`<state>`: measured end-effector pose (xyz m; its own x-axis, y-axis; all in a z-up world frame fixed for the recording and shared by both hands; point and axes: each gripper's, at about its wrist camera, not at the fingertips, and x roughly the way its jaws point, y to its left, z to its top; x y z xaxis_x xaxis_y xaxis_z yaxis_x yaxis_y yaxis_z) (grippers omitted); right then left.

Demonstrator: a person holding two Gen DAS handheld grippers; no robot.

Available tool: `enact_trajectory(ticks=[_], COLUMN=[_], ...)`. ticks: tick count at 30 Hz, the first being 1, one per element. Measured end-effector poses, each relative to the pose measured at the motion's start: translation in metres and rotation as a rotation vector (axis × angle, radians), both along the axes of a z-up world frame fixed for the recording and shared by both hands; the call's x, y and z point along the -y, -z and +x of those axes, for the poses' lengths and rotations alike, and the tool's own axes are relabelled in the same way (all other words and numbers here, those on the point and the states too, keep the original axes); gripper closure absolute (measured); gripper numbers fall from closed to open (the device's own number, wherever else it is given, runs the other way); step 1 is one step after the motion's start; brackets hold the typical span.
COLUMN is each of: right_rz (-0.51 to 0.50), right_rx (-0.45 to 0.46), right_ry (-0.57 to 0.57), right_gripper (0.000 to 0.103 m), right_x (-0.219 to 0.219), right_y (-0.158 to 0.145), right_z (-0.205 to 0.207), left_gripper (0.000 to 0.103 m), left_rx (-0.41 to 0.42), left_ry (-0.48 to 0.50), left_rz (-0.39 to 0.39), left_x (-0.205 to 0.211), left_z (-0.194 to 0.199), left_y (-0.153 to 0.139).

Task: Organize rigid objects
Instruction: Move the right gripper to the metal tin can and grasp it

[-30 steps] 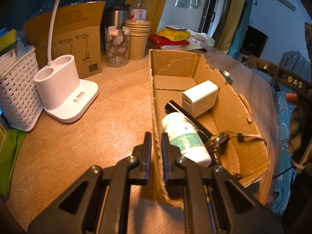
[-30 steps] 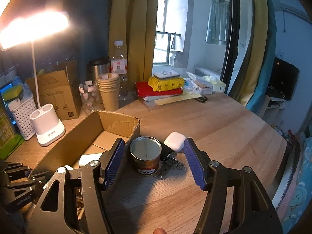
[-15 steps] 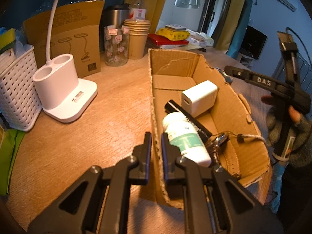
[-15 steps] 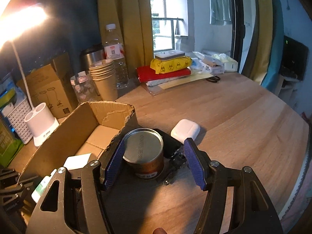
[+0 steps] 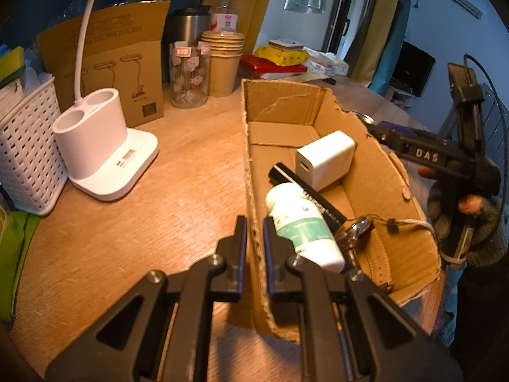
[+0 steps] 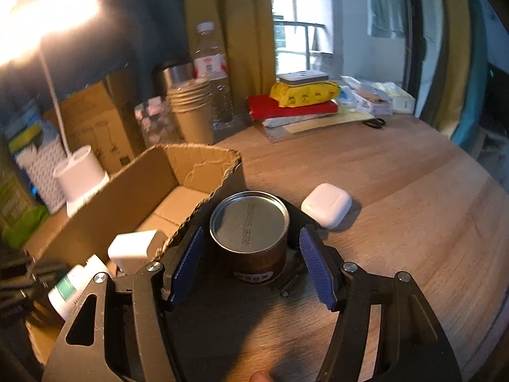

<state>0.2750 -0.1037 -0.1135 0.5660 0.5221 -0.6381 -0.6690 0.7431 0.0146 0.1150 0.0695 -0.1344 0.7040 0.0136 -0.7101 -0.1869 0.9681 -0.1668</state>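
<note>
My left gripper (image 5: 254,238) is shut on the near left wall of an open cardboard box (image 5: 254,146). The box holds a white charger (image 5: 324,159), a white bottle with a green label (image 5: 302,226), a black pen (image 5: 305,191) and a strap with a cord (image 5: 375,248). My right gripper (image 6: 251,251) is open, its blue pads either side of a round tin with a metal lid (image 6: 249,232) that stands on the table beside the box (image 6: 152,184). A white earbud case (image 6: 326,204) lies just beyond the tin. The right gripper also shows in the left wrist view (image 5: 423,156).
A white lamp base (image 5: 101,146), a white basket (image 5: 25,156), a brown carton (image 5: 111,60), a glass jar (image 5: 189,76), paper cups (image 5: 224,60) and bottles stand at the back left. Red and yellow packs (image 6: 299,98) and scissors (image 6: 375,123) lie at the back.
My right gripper has moved forward and down, so the tin now sits between its open fingers. My left gripper has kept its hold on the box wall.
</note>
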Motion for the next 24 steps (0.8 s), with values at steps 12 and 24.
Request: enact_trajectory(ticks=[12,24], right_rz=[-0.046,0.002], right_rx=[-0.021,0.025], right_ry=[-0.083,-0.049], right_gripper=[0.037,0.046], right_x=[-0.008,0.002], right_y=[0.011,-0.001], right_z=[0.022,0.012], left_gripper=[0.093,0.093], left_rx=[0.006,0.005], left_ry=[0.014,0.011], left_rz=[0.010,0.009], left_x=[-0.001,-0.001], left_z=[0.000,0.001], left_y=[0.000,0.000])
